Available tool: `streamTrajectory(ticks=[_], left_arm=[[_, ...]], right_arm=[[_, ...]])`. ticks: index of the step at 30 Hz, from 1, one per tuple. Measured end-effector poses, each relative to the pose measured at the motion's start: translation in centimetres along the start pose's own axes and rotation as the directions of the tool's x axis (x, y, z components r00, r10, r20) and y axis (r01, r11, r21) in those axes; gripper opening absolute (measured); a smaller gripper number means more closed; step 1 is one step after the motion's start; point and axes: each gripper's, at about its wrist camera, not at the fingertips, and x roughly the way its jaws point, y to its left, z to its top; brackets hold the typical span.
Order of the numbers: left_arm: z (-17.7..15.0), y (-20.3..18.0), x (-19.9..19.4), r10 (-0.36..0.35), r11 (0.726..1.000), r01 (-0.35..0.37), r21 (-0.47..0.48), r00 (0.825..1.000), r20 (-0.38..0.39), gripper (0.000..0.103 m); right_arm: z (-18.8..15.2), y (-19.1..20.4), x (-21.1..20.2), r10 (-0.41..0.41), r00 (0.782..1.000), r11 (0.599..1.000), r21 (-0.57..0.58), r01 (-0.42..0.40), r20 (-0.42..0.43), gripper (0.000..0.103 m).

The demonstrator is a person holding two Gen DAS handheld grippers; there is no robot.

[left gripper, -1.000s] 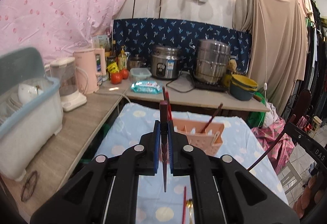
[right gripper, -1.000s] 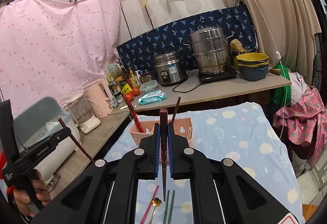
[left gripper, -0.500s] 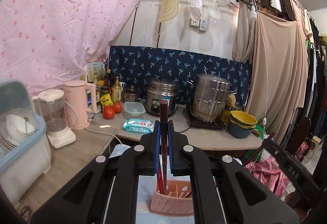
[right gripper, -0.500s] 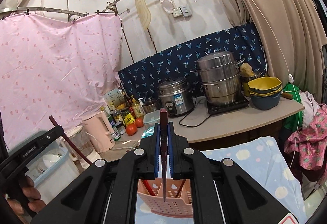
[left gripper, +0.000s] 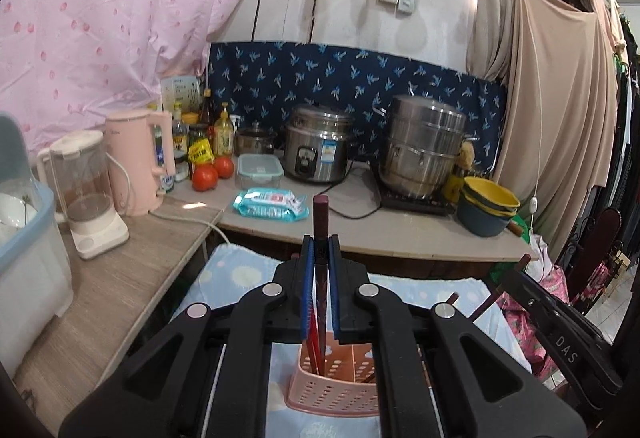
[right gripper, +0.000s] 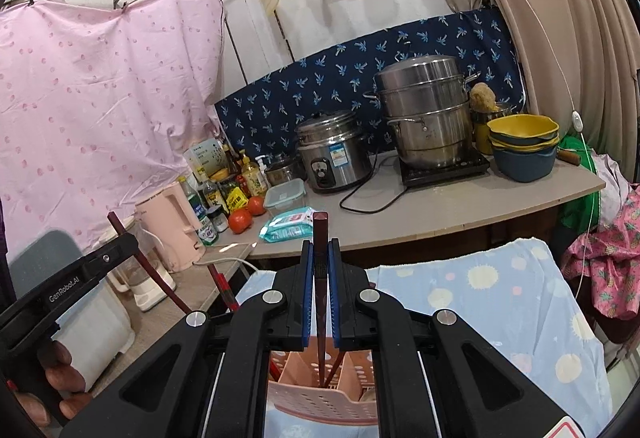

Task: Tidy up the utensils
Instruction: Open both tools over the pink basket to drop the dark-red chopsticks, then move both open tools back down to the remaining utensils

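Observation:
My left gripper point(left gripper: 320, 258) is shut on a dark red chopstick point(left gripper: 320, 230), held upright with its tip down inside the pink perforated utensil basket point(left gripper: 332, 394). My right gripper point(right gripper: 320, 262) is shut on a second dark red chopstick point(right gripper: 320, 234), its tip also down in the pink basket point(right gripper: 320, 398). Other red chopsticks point(left gripper: 314, 354) stand in the basket. The right gripper shows at the right of the left wrist view point(left gripper: 560, 334), and the left gripper at the left of the right wrist view point(right gripper: 76, 282).
The basket stands on a blue dotted tablecloth point(right gripper: 500, 302). Behind is a counter with a rice cooker point(left gripper: 318, 150), steamer pot point(left gripper: 424, 154), stacked bowls point(left gripper: 488, 210), wipes pack point(left gripper: 270, 204), tomatoes point(left gripper: 206, 178), pink kettle point(left gripper: 136, 162) and blender point(left gripper: 86, 190). A dish bin point(left gripper: 28, 258) is at left.
Both grippers have tilted up from over the table and come down over the basket. Each chopstick tip now sits inside it.

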Motion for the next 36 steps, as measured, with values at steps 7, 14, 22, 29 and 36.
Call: streamTrajectory(ticks=[7,14,22,29,36], left_arm=[[-1.7,0.4,1.8,0.007,1.0,-0.008,-0.01,0.998,-0.063,0.007],[-2.5,0.8,0.8,0.054,0.999,-0.054,-0.002,0.998,-0.041,0.039],[-3.5,1.5,-0.8,0.069,0.998,-0.069,0.003,0.996,-0.055,0.04],[-6.3,2.1,-3.2,0.077,0.997,-0.075,0.021,0.993,-0.09,0.042],[-11.0,3.2,-5.6,0.087,0.996,-0.084,0.025,0.982,-0.165,0.043]], right_arm=[[-2.0,-0.1,1.6,-0.021,0.998,0.999,-0.036,0.019,-0.06,0.007],[-2.3,0.0,0.5,-0.05,0.999,0.998,-0.047,0.049,-0.019,0.03],[-2.9,0.2,-1.2,-0.048,0.999,0.997,-0.058,0.047,-0.02,0.031],[-5.3,0.4,-3.8,-0.044,0.998,0.997,-0.064,0.041,-0.044,0.031],[-10.0,0.2,-6.9,-0.059,0.992,0.996,-0.074,0.051,-0.109,0.031]])
